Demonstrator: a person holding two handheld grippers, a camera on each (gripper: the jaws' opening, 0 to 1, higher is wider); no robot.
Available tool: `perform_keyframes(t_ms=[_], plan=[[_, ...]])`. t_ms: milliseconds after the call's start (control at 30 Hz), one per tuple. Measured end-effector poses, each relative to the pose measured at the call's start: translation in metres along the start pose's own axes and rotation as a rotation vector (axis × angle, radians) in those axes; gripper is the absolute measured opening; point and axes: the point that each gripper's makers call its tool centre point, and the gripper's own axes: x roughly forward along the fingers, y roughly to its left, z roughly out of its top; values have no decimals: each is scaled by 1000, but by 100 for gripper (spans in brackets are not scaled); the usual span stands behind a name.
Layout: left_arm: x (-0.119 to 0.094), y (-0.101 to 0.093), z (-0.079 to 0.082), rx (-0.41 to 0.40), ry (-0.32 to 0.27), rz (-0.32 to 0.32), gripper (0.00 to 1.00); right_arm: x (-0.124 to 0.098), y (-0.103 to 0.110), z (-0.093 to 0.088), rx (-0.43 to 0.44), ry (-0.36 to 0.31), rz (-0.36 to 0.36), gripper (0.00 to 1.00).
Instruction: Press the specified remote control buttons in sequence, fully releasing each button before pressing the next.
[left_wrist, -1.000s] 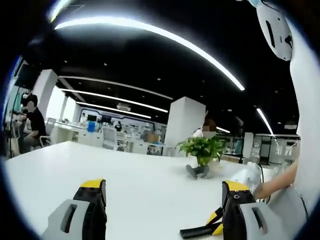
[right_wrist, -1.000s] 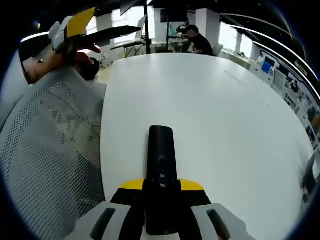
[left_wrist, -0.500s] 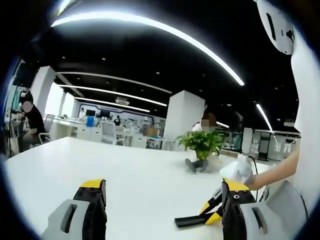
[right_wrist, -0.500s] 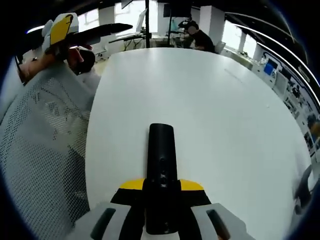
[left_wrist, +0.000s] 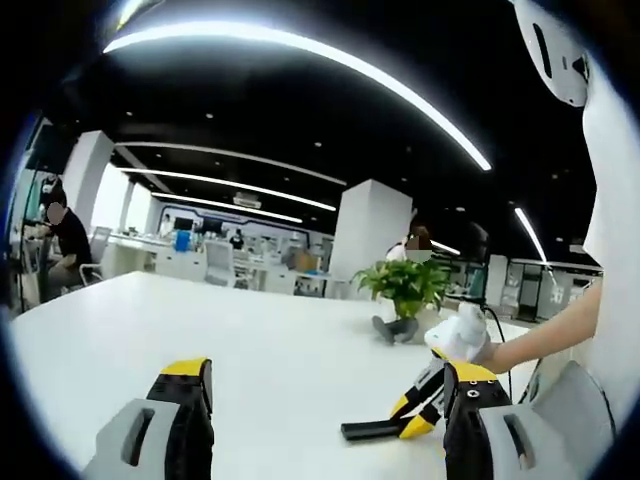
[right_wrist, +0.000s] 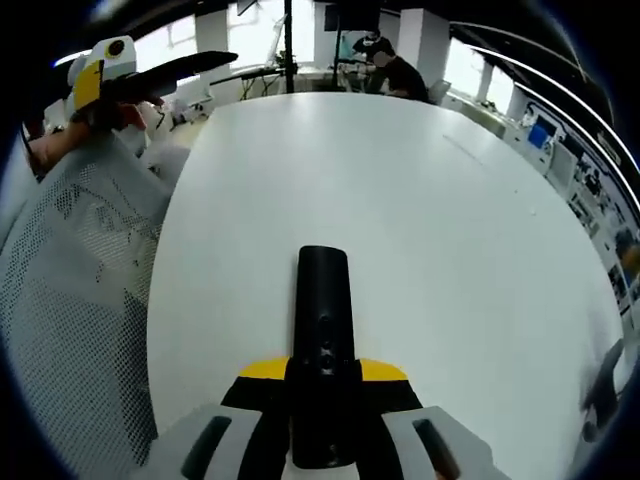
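Right claw (right_wrist: 322, 385) is clamped on the black remote control (right_wrist: 322, 340), which juts toward 12 o'clock above the white desk (right_wrist: 420, 230). Left claw (left_wrist: 325, 395) hangs wide with nothing in it; at its 4 o'clock the held remote (left_wrist: 365, 431) shows. A potted plant (left_wrist: 405, 292) sits at 1 o'clock.

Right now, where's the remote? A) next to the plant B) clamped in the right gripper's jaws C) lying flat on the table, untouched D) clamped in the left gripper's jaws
B: in the right gripper view the black remote sticks out forward from between the jaws of the right gripper, above the white table; the left gripper is open with nothing in it.
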Motion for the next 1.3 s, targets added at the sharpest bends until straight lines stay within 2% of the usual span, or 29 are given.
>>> perform_keyframes(t_ms=[200, 1300], plan=[[-1, 1, 2, -8, -14, 1, 100, 2, -11, 1, -1, 16, -2, 20], [1, 0, -5, -11, 28, -4, 98, 8, -80, 8, 12, 47, -3, 20]])
